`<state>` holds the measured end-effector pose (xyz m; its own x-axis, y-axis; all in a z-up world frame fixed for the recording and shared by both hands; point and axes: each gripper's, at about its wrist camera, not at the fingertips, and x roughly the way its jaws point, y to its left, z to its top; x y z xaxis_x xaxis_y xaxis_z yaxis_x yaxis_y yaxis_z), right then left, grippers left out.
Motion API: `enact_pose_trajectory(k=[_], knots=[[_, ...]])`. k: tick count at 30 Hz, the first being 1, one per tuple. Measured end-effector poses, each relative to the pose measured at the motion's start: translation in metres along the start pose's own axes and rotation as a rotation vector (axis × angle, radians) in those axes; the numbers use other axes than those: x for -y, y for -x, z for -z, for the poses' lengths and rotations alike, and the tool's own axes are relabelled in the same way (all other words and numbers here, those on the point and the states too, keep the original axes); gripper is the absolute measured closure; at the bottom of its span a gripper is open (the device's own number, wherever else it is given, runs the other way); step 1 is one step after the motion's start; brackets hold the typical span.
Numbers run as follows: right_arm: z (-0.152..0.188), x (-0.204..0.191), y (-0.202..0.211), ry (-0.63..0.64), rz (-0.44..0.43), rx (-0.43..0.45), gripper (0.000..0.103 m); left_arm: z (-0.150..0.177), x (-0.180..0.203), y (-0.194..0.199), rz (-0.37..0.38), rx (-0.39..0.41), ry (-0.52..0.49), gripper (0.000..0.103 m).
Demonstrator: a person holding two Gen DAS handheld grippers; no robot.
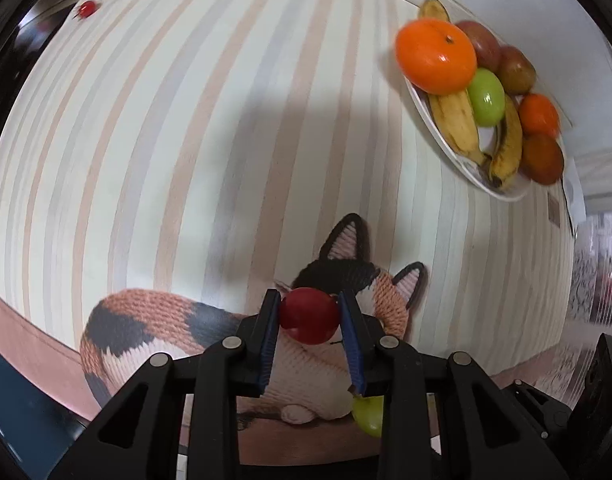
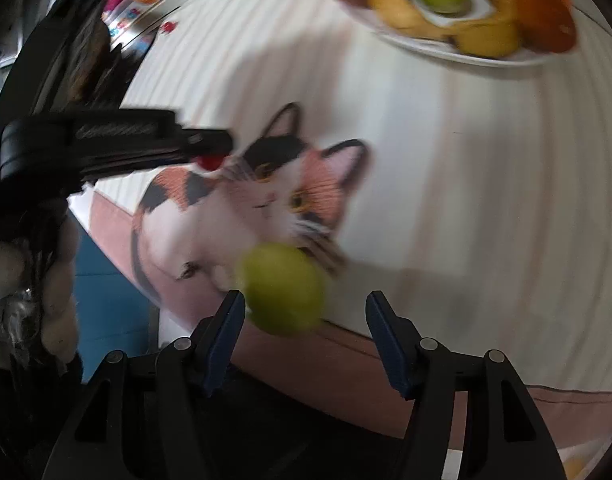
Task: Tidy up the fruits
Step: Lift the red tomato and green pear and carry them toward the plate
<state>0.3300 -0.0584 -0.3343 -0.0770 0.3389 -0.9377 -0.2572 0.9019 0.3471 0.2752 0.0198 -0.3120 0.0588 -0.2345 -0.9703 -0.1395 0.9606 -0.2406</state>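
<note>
Striped tabletop [image 1: 226, 128] with a printed cat picture; both tools hung over it, white plate of fruit [image 1: 434, 128] beyond.
Left tool [image 1: 311, 316] was clamped on a small round red fruit [image 1: 308, 314]. Right tool [image 2: 306, 312] stood part open; blurred green round fruit [image 2: 282, 288] lay between its jaws, apparently ungripped. Best to carry red fruit plateward, lower it gently, release late.

We hold our left gripper [image 1: 310, 314] pointing steeply down, its fingers [image 1: 268, 336] clamped on a small red fruit [image 1: 308, 314]; our right gripper [image 2: 306, 320] also aims down, fingers [image 2: 222, 332] apart, a green fruit [image 2: 282, 288] loose between them
</note>
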Motion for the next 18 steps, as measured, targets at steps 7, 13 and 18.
enact_pose_trajectory(k=[7, 13, 18], knots=[[-0.009, -0.024, -0.028, 0.050, 0.016, -0.079, 0.033, -0.003, -0.013, 0.003, -0.003, -0.005, -0.031, 0.076], [0.004, -0.027, -0.036, 0.077, 0.051, -0.151, 0.033, 0.002, -0.027, 0.002, 0.019, -0.017, -0.019, 0.076], [0.017, -0.027, -0.038, 0.101, 0.076, -0.243, 0.033, 0.003, -0.034, 0.003, 0.033, -0.021, -0.015, 0.076]])
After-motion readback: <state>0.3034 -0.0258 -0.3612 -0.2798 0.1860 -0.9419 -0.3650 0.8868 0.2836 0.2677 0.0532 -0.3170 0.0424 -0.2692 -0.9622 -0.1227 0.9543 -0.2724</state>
